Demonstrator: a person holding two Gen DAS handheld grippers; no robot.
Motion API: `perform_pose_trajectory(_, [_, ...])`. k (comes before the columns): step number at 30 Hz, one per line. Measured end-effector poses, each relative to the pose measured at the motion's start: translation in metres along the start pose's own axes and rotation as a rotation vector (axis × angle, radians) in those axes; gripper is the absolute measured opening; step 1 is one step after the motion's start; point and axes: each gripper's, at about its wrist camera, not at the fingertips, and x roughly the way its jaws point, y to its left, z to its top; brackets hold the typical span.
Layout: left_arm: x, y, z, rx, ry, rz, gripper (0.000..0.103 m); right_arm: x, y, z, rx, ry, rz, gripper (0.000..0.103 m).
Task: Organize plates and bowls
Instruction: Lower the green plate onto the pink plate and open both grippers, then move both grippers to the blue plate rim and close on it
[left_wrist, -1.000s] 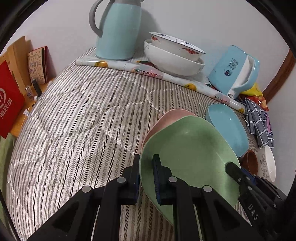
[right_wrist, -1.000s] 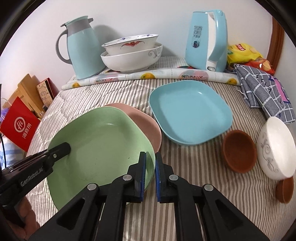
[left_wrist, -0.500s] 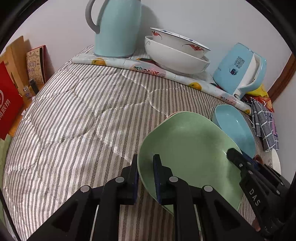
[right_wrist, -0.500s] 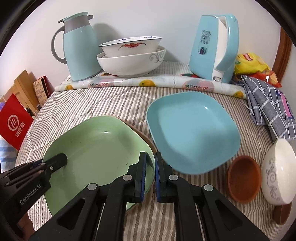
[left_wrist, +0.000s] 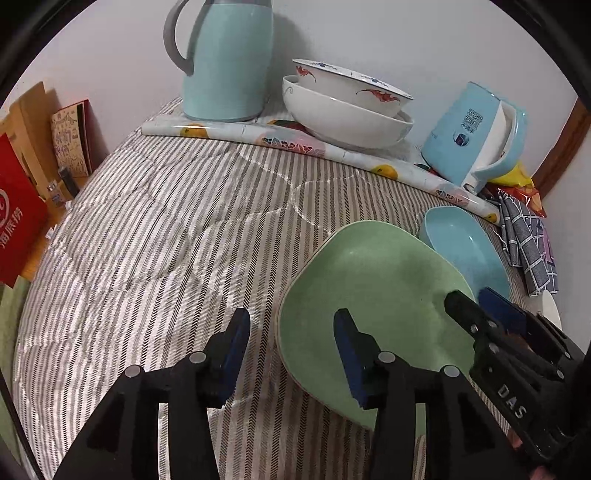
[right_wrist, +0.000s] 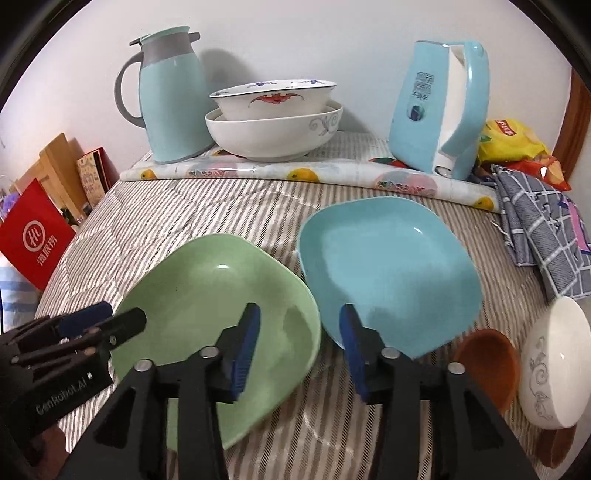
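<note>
A green plate (left_wrist: 373, 295) (right_wrist: 218, 306) lies flat on the striped quilt, covering the pink plate, which is hidden. A blue plate (right_wrist: 388, 269) (left_wrist: 465, 243) lies just to its right. My left gripper (left_wrist: 291, 343) is open, its jaws astride the green plate's left rim. My right gripper (right_wrist: 299, 339) is open over the gap between the green and blue plates. A brown bowl (right_wrist: 487, 365) and a white patterned bowl (right_wrist: 554, 365) sit at the right. Two large white bowls (right_wrist: 273, 122) are nested at the back.
A light-blue thermos jug (right_wrist: 170, 96) and a blue kettle (right_wrist: 439, 107) stand at the back on a fruit-print mat (right_wrist: 295, 171). A checked cloth (right_wrist: 546, 229) and snack bags (right_wrist: 513, 140) lie far right. A red bag (right_wrist: 33, 232) is beyond the left edge.
Both grippers lowered the green plate onto the pink plate, which is now hidden. Both grippers have opened and let go of the green plate.
</note>
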Motion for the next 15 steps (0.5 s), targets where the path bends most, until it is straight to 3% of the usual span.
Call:
perform_pose_trajectory(4, [-0.009, -0.004, 0.0, 0.012, -0.013, 0.01, 0.046, -0.017, -0.012, -0.006, 0.027, -0.001, -0.015, 0.074])
perform_pose_trajectory(8, [-0.023, -0.011, -0.001, 0.023, -0.038, 0.009, 0.049, -0.035, -0.032, -0.012, 0.074, 0.005, -0.028, 0.081])
perform_pose_trajectory(15, [-0.047, -0.035, -0.004, 0.071, -0.079, -0.01, 0.054, -0.06, -0.06, -0.026, 0.084, 0.044, -0.07, 0.082])
